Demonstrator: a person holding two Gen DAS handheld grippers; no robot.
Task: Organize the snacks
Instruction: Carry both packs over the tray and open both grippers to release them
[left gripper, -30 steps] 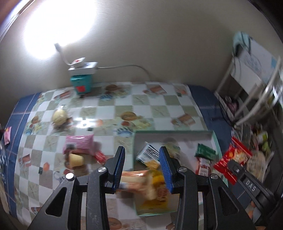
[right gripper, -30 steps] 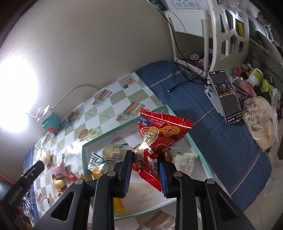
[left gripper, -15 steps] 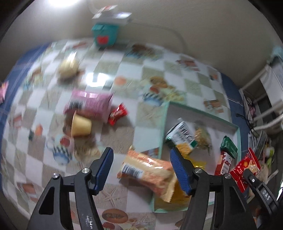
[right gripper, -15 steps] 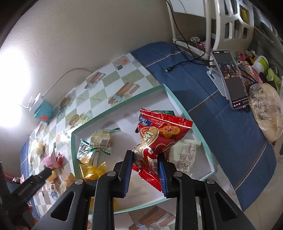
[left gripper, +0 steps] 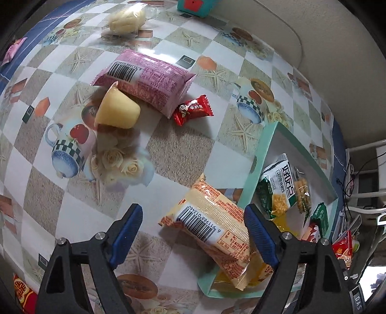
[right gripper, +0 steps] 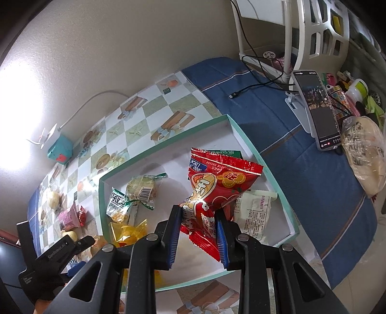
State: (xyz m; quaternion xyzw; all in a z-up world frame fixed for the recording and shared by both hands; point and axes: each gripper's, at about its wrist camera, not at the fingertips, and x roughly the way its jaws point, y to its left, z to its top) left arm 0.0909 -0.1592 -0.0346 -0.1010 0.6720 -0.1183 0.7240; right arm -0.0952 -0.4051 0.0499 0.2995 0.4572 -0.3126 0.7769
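Left gripper [left gripper: 190, 224]: jaws wide and opening, blue pads clear of everything; orange snack packet [left gripper: 212, 224] between them, pressed by neither, barcode side up, lying tilted across the near-left corner of the teal-rimmed box [left gripper: 261, 154], one end over the checked tablecloth [left gripper: 168, 142], other end inside the box.

Right gripper [right gripper: 198, 229]: jaws narrow, clamped on the lower end of a red snack bag [right gripper: 217, 186], bag raised above the box interior.

Box contents, right wrist view: round cracker pack with barcode [right gripper: 142, 187], green-and-white packet [right gripper: 120, 205], yellow wrapper [right gripper: 127, 229], white packet with printed text [right gripper: 253, 212], dark green packet partly hidden behind the red bag.

Outside the box, on the tablecloth, left wrist view: pink packet [left gripper: 147, 79] with barcode up; yellow jelly cup [left gripper: 118, 110] on its side, touching the pink packet; small red candy [left gripper: 193, 110] just beside the pink packet; pale bun in clear wrap [left gripper: 126, 20] farther back.

Background: phone on stand [right gripper: 316, 108], teal power block [right gripper: 59, 148] by the wall.
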